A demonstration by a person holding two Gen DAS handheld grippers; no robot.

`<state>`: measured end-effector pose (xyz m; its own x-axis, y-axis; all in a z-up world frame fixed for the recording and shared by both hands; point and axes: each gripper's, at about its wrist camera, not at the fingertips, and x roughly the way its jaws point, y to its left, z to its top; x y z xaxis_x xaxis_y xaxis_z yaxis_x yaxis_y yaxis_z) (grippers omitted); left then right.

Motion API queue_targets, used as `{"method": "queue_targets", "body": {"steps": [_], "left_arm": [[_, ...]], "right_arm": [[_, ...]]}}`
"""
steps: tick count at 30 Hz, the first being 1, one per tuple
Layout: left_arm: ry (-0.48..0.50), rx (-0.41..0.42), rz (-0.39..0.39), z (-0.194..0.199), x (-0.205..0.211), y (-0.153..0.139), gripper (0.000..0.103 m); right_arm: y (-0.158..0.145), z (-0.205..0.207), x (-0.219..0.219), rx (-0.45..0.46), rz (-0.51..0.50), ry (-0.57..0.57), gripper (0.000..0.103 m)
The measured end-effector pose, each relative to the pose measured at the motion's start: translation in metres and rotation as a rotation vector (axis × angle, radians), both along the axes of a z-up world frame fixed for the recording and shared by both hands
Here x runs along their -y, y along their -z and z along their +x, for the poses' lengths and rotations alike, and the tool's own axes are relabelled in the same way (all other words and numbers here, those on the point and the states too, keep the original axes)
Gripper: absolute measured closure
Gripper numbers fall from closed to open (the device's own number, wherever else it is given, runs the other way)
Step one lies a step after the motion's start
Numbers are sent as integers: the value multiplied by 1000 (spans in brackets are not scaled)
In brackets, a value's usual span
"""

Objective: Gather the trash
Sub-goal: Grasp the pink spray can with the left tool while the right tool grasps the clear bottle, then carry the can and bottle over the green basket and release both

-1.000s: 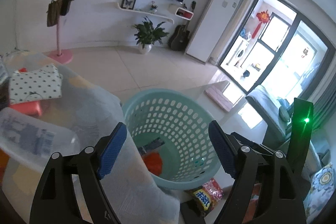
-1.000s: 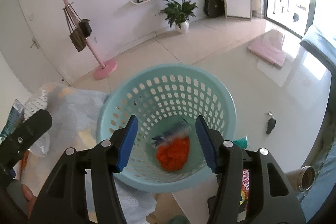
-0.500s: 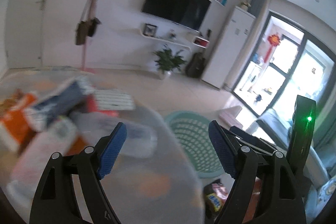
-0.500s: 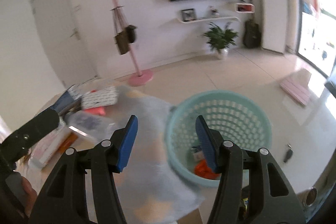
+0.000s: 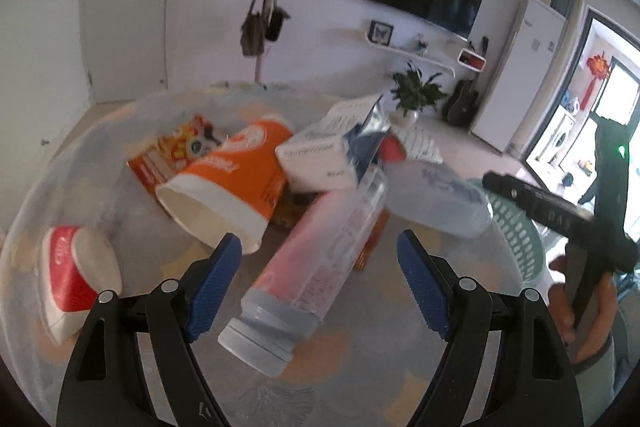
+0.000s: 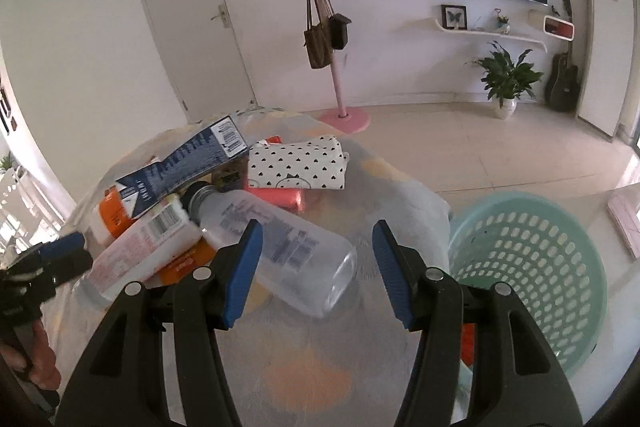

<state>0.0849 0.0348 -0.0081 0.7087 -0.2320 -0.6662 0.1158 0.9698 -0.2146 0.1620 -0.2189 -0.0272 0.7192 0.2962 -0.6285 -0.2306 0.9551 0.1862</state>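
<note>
Both grippers have swung away from the teal laundry basket, which a second ago filled both views with an orange item and a wrapper lying in it, and now face the litter heaped on the round surface. The left gripper hangs over a pink-tinted plastic bottle lying on its side; its fingers stand wide apart and hold nothing. The right gripper is about half open, also empty, with a clear plastic bottle lying just beyond its fingers. An orange paper cup, a white carton, a red-and-white cup near the left edge and a polka-dot pouch remain on the surface (the pouch may not be trash). The basket stands on the floor beside the right edge. Judgement: one deposit appears complete and a fresh pick is beginning; most of the collecting is yet to do.
</note>
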Motion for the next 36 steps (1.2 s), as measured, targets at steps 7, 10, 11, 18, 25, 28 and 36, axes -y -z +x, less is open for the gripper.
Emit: {"method": "queue_targets", "body": {"steps": [7, 10, 11, 18, 25, 28, 36], "left_arm": [[35, -65, -26, 11, 4, 22, 26], [58, -73, 12, 9, 11, 24, 26], [67, -83, 16, 6, 13, 26, 27], [132, -154, -45, 8, 18, 26, 27], [75, -204, 39, 40, 32, 49, 46], [62, -197, 71, 37, 36, 49, 57], [70, -185, -41, -7, 24, 49, 57]], "right_arm": [[15, 22, 1, -51, -5, -14, 49], [20, 24, 0, -94, 75, -88, 49], [20, 23, -1, -94, 73, -91, 49], [15, 3, -11, -135, 113, -221, 49], [9, -15, -30, -119, 67, -310, 49], [11, -15, -46, -113, 2, -311, 49], [17, 2, -70, -112, -85, -321, 45]]}}
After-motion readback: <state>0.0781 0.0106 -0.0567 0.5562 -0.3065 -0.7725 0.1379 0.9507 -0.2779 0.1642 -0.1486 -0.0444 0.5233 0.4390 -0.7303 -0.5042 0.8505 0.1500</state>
